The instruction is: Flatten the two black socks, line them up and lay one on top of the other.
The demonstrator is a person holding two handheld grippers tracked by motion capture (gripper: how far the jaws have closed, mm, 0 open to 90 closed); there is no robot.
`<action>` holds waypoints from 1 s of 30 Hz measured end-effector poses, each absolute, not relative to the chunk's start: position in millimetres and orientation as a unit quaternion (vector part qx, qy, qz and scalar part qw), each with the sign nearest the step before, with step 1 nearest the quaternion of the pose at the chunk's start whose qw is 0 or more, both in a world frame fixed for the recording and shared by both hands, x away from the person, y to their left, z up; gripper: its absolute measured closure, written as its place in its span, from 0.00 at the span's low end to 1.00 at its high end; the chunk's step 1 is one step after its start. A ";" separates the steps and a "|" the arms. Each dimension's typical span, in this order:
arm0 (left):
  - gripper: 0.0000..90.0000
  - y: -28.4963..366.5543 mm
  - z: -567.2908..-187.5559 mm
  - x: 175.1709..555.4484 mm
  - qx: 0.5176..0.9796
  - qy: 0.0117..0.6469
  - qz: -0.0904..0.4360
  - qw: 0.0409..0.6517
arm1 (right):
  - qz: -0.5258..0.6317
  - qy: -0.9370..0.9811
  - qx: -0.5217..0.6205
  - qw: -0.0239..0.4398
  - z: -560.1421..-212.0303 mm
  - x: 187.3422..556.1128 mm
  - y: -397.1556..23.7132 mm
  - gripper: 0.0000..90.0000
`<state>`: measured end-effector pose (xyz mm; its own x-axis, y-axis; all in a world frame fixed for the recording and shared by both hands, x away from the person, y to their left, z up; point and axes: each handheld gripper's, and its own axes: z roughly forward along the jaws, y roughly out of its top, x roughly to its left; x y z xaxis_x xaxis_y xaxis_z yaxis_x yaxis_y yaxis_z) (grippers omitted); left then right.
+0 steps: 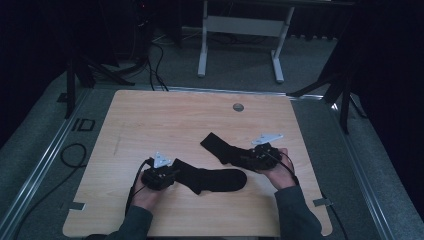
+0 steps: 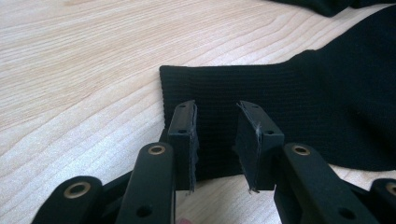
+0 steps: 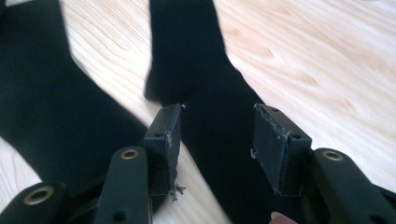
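Two black socks [image 1: 210, 177] [image 1: 222, 147] on table [image 1: 165, 115]; L gripper [image 1: 172, 172], R gripper [image 1: 250, 156] at each

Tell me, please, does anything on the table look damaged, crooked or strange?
Nothing is spilled or broken. The two black socks are not paired: the nearer sock lies flat, and the farther sock lies at an angle beside it. One small oddity: the pads of the right gripper look frayed at the edges, with loose threads hanging.

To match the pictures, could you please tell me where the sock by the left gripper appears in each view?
High view: sock, lower centre.
Left gripper view: centre to right, cuff behind the fingers.
Right gripper view: left edge.
Shared landmark: wooden table.
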<state>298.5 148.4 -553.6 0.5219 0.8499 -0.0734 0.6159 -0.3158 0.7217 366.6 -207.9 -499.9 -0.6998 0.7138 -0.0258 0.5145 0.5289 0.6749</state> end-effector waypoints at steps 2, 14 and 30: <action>0.76 148.6 -553.3 298.7 0.794 0.462 0.163 0.360 | 0.329 0.863 0.352 0.150 -499.8 369.7 -202.9 0.57; 0.76 149.2 -553.3 298.6 0.793 0.463 0.162 0.361 | 0.316 0.882 0.321 0.138 -502.8 401.8 -153.8 0.59; 0.76 147.9 -554.5 299.0 0.795 0.462 0.159 0.358 | 0.300 0.892 0.316 0.122 -521.1 428.3 -120.9 0.59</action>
